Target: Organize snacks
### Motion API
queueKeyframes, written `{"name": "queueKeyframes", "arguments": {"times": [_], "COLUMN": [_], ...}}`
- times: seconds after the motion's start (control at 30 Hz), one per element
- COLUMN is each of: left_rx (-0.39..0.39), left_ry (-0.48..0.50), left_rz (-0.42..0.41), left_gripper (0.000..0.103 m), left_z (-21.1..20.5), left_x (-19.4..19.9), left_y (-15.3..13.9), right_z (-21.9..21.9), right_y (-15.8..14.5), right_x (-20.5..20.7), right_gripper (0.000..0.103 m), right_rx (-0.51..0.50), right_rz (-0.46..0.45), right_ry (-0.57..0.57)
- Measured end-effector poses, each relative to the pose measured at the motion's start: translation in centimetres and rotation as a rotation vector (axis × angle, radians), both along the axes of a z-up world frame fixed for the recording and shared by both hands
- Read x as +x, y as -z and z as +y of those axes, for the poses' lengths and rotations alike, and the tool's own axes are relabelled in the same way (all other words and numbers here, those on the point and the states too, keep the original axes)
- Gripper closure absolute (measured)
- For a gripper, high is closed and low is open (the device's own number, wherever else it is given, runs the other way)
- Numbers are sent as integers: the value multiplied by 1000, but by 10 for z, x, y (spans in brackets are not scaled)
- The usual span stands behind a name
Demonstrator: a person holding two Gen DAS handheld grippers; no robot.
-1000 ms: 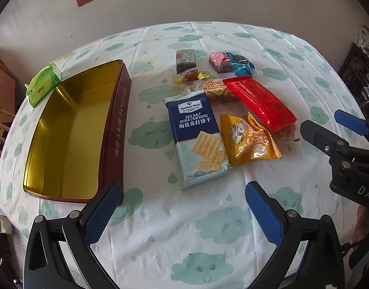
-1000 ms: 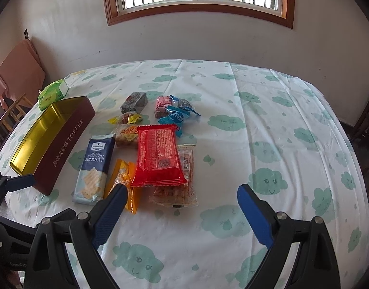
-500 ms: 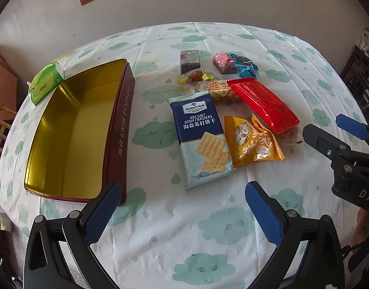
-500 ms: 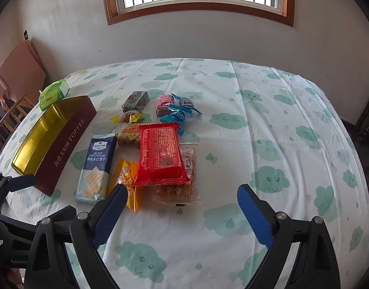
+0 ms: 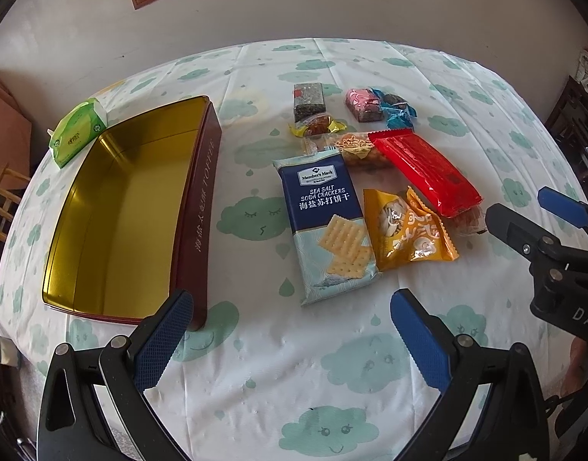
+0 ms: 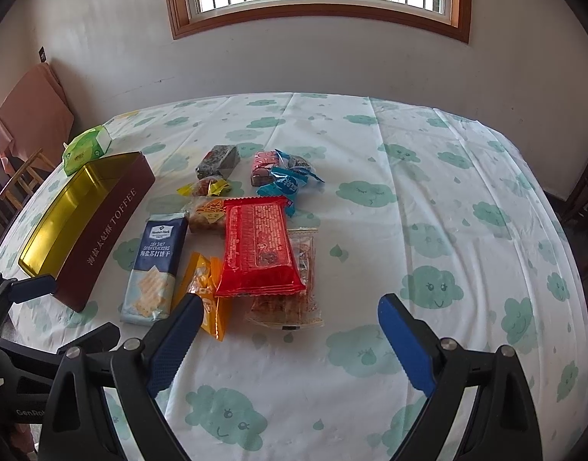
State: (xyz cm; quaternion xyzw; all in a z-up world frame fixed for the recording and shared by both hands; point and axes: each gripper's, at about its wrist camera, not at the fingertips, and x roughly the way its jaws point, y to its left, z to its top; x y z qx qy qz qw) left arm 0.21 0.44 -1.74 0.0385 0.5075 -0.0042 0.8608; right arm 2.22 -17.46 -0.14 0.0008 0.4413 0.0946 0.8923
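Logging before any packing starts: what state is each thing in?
Toffee tin: open, nothing inside.
Cracker pack: sealed, flat on cloth.
Red packet: sealed, lying over a clear pack.
Left gripper: fingers open, holding nothing.
Right gripper: fingers open, holding nothing.

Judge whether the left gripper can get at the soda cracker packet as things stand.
Probably yes. The left gripper is open, and the soda cracker packet lies flat just ahead, only bare tablecloth between; the orange packet lies beside it.

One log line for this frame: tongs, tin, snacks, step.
left tongs: open, empty | right tongs: open, empty | toffee tin: open, nothing inside | snacks: all on tablecloth, cracker pack nearest tin | step: none picked up yet
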Motion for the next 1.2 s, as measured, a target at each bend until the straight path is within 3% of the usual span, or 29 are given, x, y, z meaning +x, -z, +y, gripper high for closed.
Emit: {"name": "queueKeyframes", "arguments": {"times": [0.77,0.87,1.2], "left_rx": [-13,-20,-37], "left_ry": [-20,-22,-28], "left_rz": [-22,-31,-41], "left_gripper": [5,8,10], "left_z": [11,14,20], "left_x": [7,8,14], "left_y": [-5,-7,-9], "right_z": [17,22,38], "right_y": [0,3,21], "right_x": [22,32,72], "right_gripper": [9,16,25], "right_rx": [-34,-45,-57], "right_rz": [16,33,116], "right_ry": [-69,-90,-142]}}
